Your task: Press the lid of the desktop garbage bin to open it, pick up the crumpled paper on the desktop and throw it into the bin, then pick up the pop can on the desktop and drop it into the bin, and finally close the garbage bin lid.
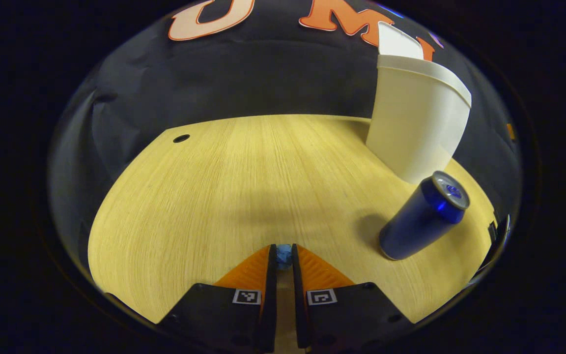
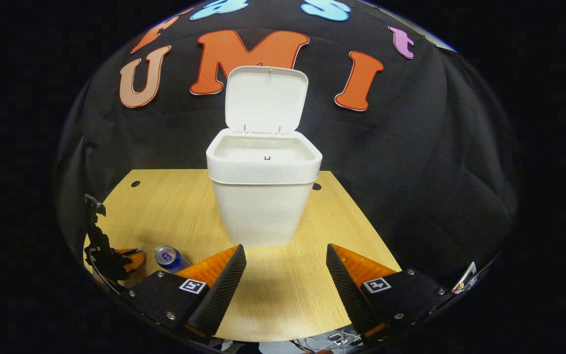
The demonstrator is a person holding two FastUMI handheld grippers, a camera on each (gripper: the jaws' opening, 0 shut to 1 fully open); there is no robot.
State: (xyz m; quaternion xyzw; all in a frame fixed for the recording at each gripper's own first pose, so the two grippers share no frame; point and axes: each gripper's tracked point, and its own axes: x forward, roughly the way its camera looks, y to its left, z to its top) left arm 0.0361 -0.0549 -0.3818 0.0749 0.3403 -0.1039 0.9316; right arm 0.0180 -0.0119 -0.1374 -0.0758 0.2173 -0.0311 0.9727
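Two grippers: the left gripper (image 1: 283, 258) has fingers nearly together near the desk's (image 2: 283, 295) front edge; right gripper (image 2: 285, 265) fingers apart before the bin (image 2: 262, 206), lid (image 2: 266, 100) up; can (image 1: 423, 216) beside it.

Left tool (image 1: 284, 255) has its fingers nearly together; right tool (image 2: 285, 260) is spread wide, gripping nothing.

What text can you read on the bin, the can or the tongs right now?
Pop can: a mark on its top, too blurred to read; no text seen on its side.
Garbage bin and its open lid: no text.
Left tongs and right tongs: square coded markers, no words or numbers.
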